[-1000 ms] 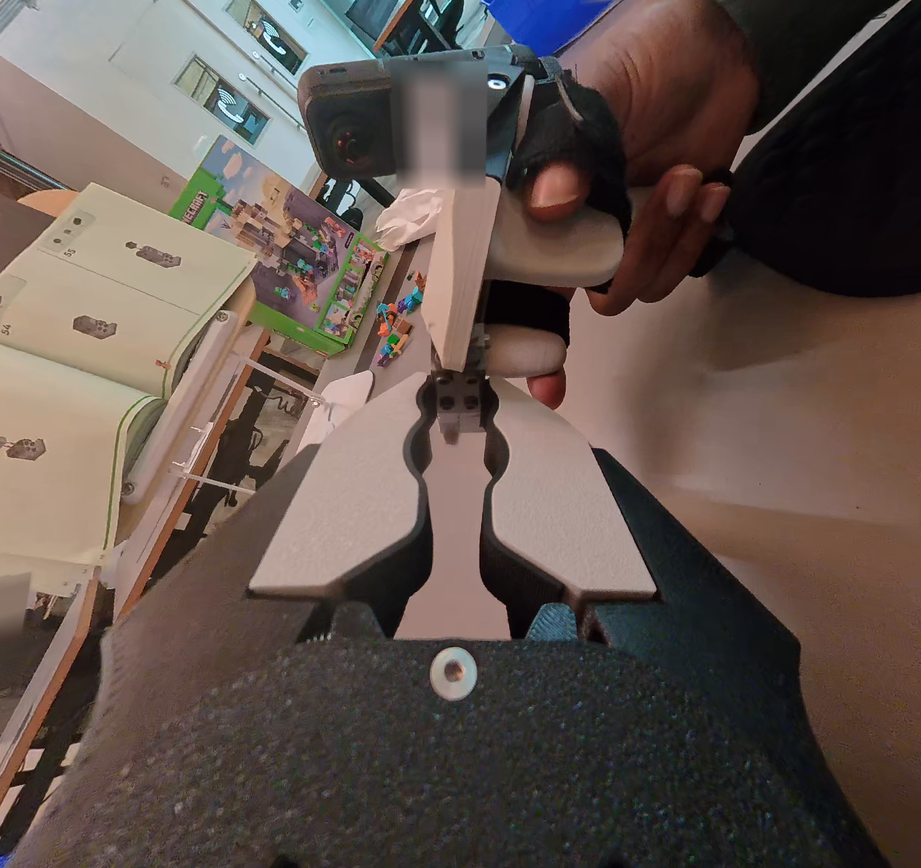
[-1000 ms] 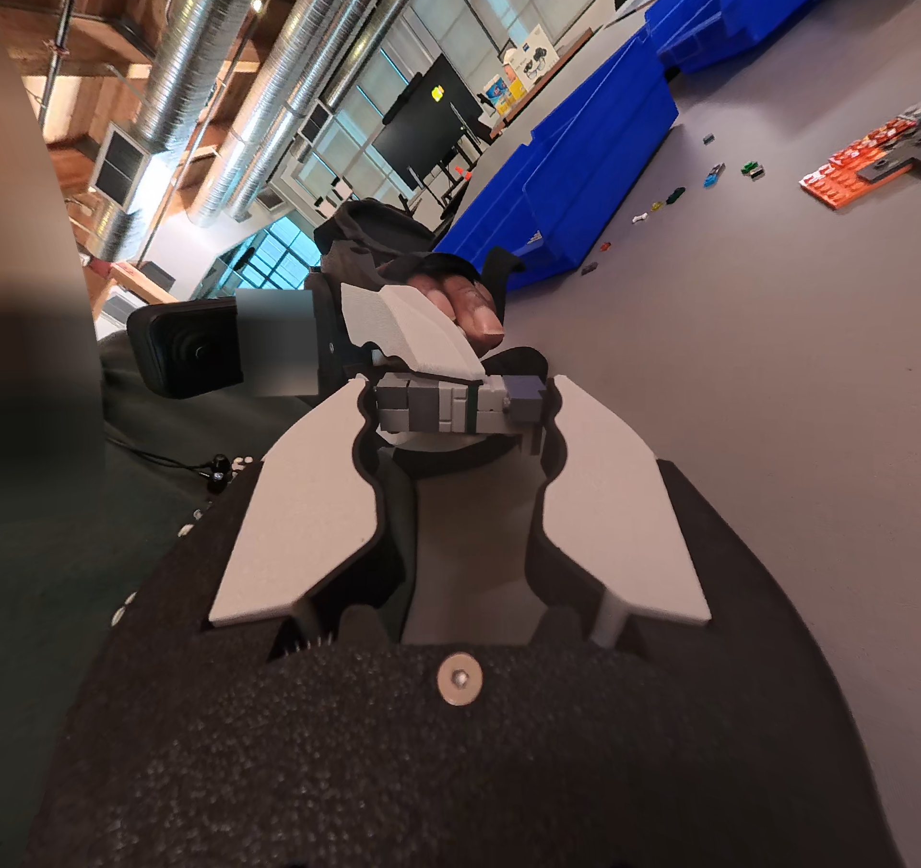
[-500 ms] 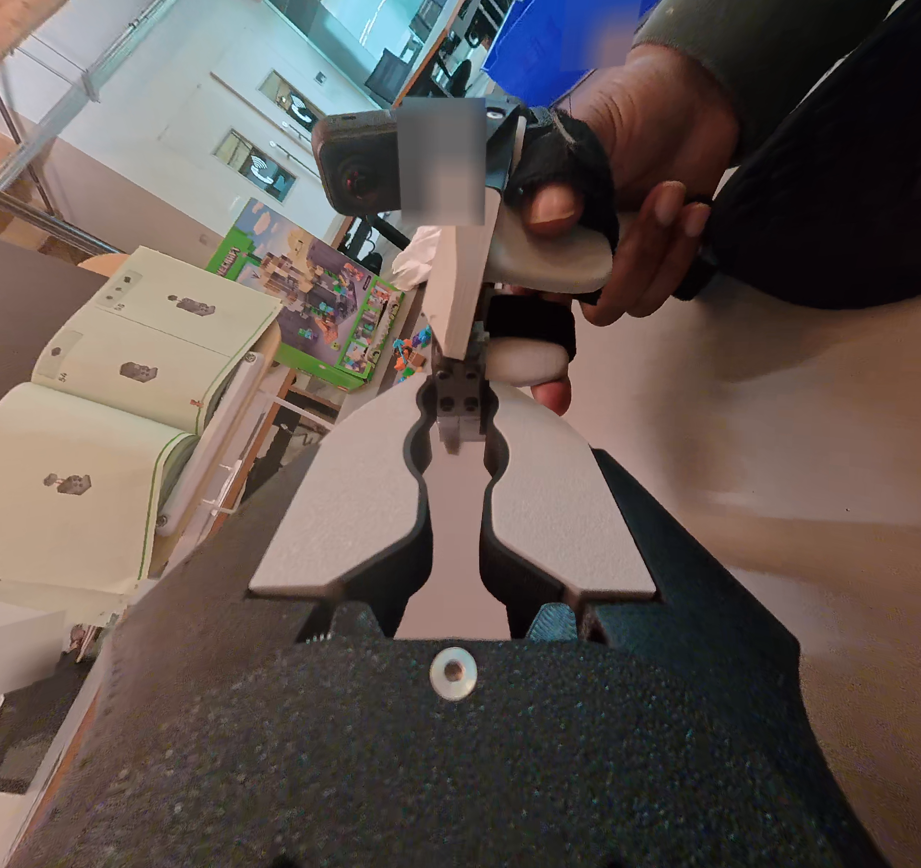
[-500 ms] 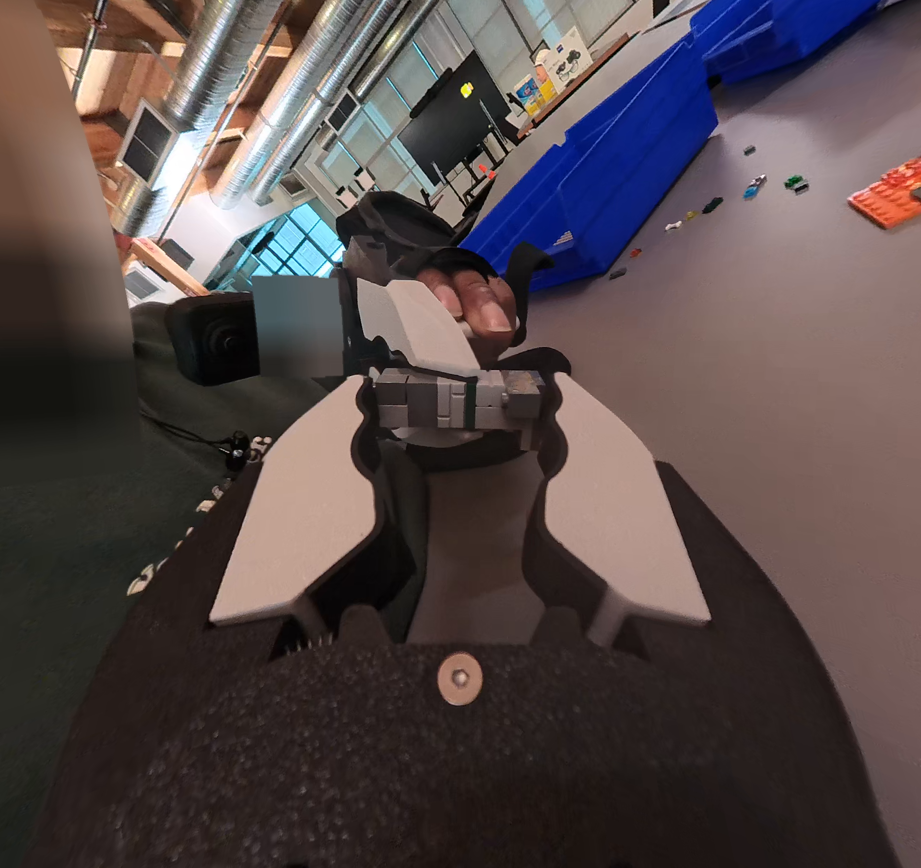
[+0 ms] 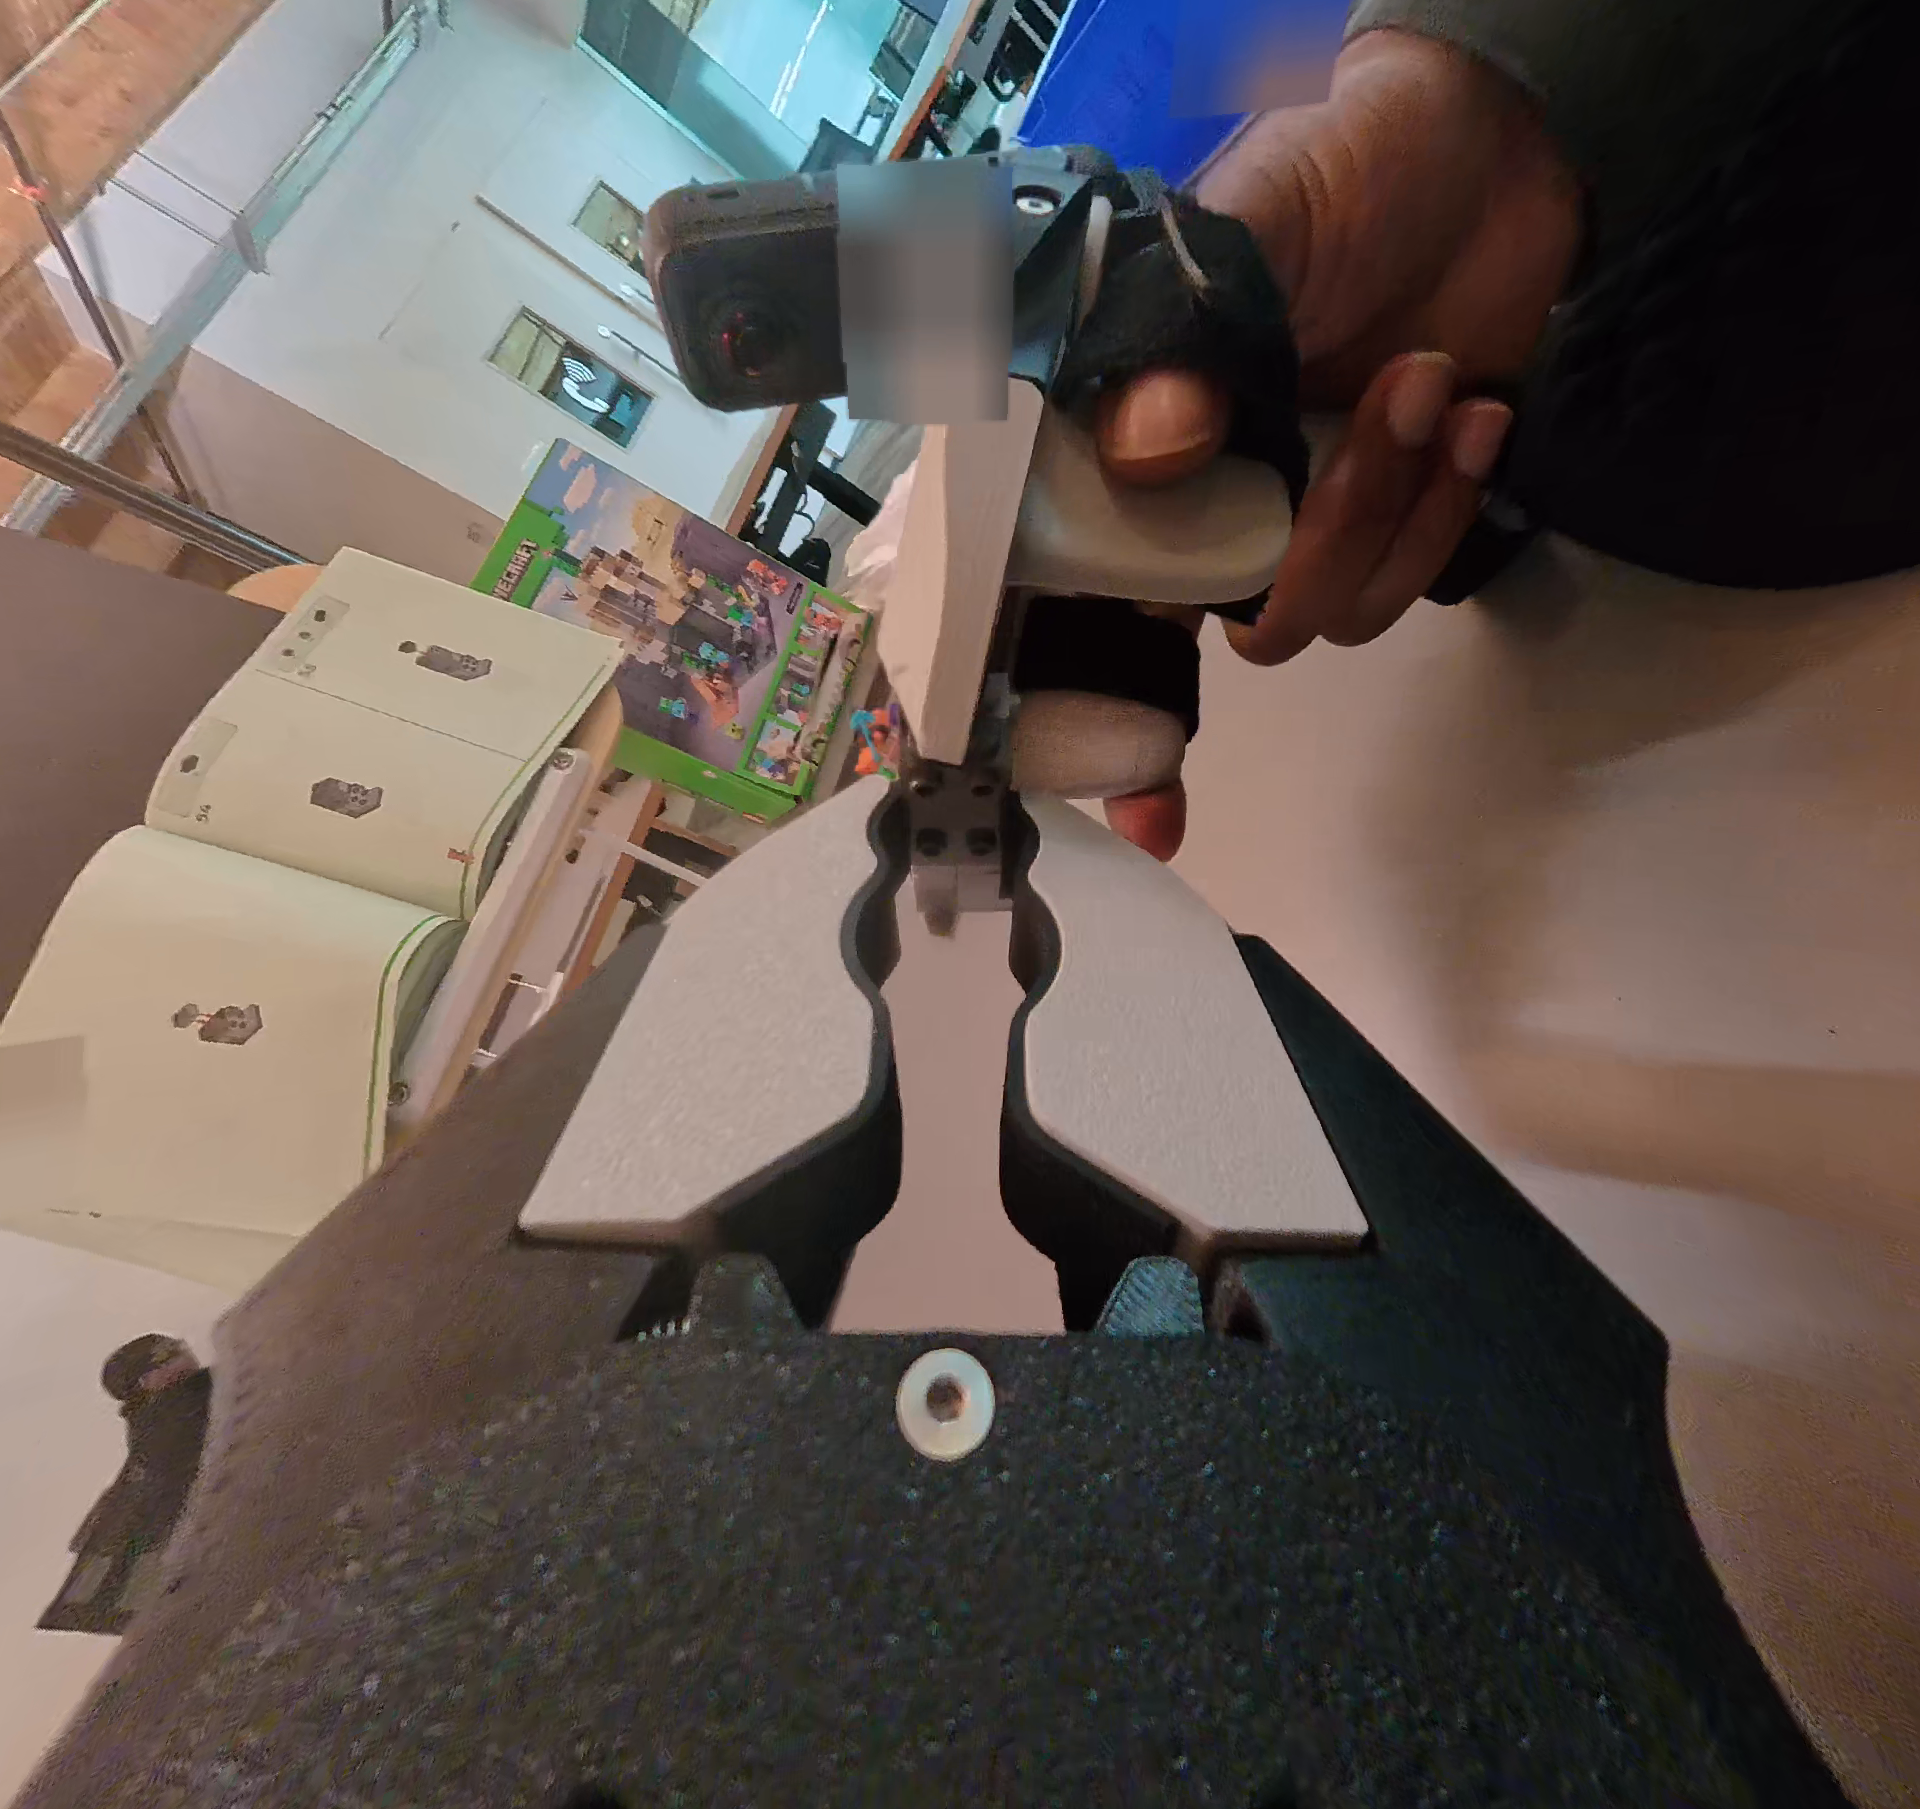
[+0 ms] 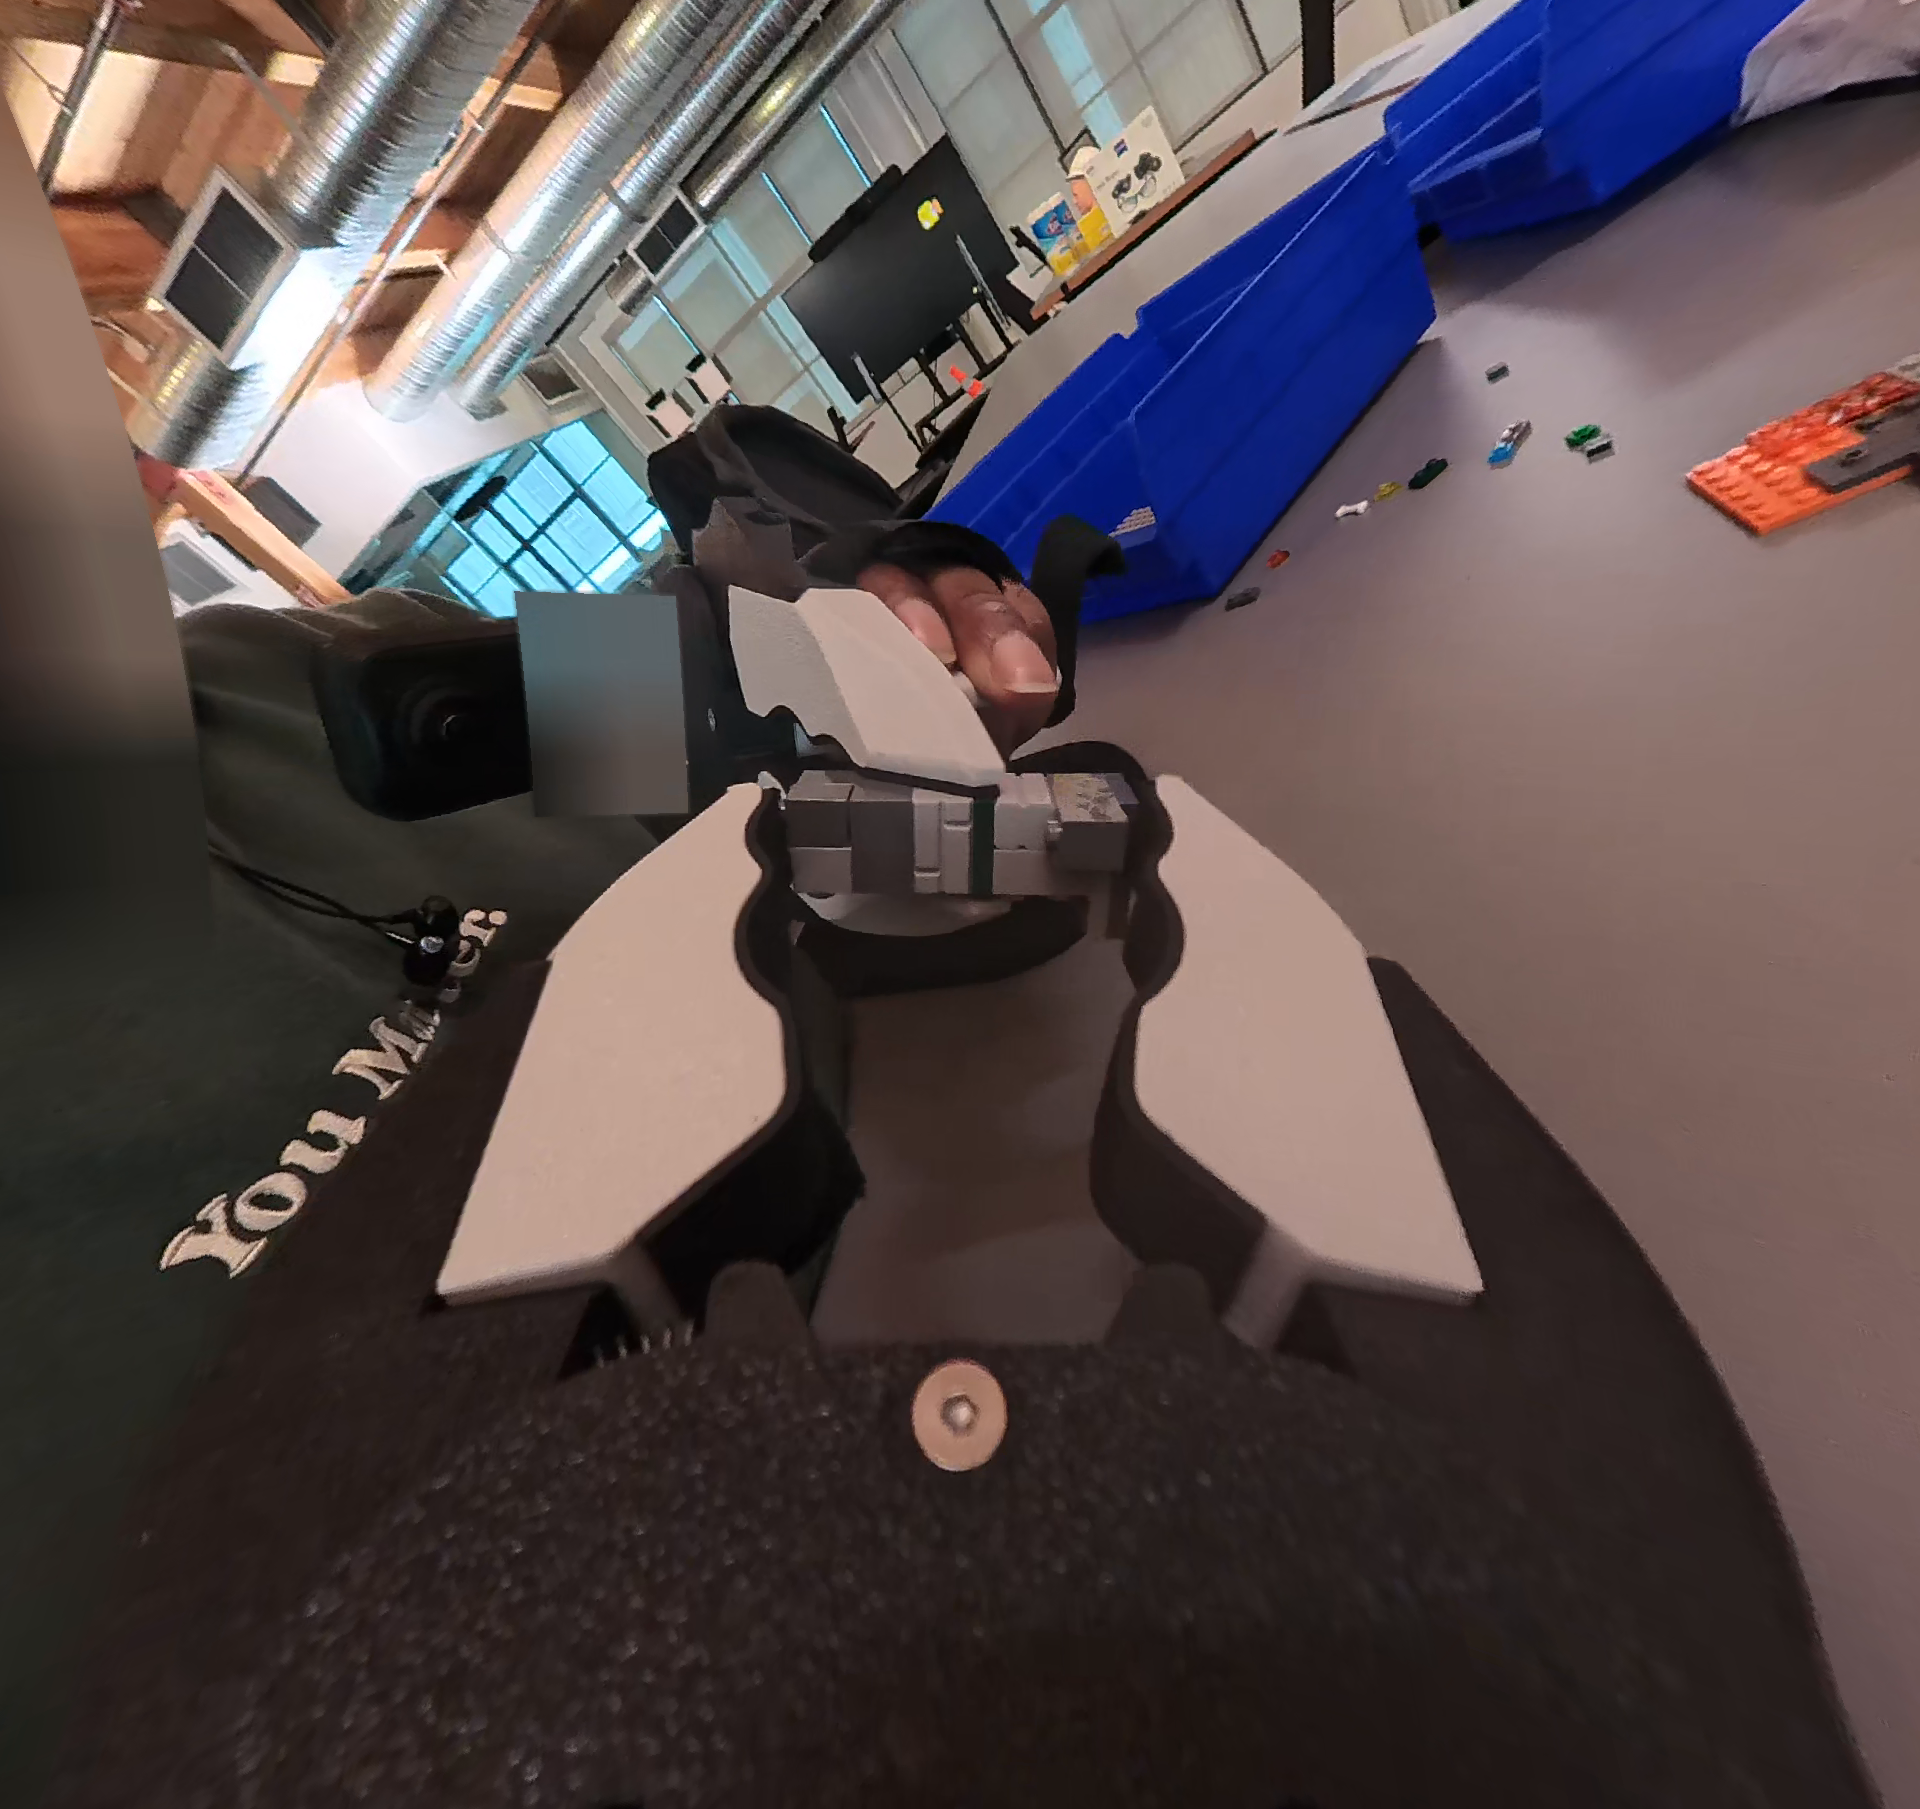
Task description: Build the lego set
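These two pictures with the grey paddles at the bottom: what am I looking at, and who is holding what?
No robot here: a person holds a handheld gripper in each hand, each with a camera looking along its two pale fingers. The left wrist view shows the left gripper shut on the narrow end of a small grey lego assembly, with the other tool and the hand holding it opposite. The right wrist view shows the right gripper shut on the same grey lego assembly across its length. Both grip it together above the table. On the grey table lie loose small bricks, an orange plate and blue bins. The left view also shows an open instruction booklet and the set's box.
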Available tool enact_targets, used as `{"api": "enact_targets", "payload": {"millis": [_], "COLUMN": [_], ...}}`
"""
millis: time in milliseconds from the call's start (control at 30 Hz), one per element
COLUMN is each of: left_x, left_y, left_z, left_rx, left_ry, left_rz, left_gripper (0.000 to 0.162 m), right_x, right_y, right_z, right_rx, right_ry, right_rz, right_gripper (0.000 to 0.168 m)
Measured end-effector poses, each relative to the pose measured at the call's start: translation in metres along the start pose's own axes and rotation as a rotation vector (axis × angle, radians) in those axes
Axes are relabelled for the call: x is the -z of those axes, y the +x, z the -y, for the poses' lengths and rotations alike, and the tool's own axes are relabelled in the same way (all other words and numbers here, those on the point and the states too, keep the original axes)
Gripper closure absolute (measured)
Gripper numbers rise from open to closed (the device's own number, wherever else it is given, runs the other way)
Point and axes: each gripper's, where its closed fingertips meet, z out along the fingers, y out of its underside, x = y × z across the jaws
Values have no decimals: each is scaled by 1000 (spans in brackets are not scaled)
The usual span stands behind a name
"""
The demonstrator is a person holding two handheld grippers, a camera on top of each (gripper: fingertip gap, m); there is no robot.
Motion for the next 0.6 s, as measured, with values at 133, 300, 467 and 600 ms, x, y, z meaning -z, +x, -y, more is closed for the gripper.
{"api": "enact_targets", "payload": {"millis": [133,300,467,600], "left_x": [0,2,0,1], "left_y": [-6,-6,-5,-6], "left_z": [6,7,8,11], "left_rx": [-55,-55,-80,-98], "left_ry": [34,46,42,46], "left_rz": [41,46,48,60], "left_gripper": [145,145,145,145], "right_x": [2,1,-3,-7], "right_y": [-5,-13,-11,-12], "right_z": [8,7,4,4], "right_rx": [88,96,63,91], "right_ry": [5,-19,-28,-28], "right_rz": [-18,4,-18,-22], "right_gripper": [105,92,88,102]}}
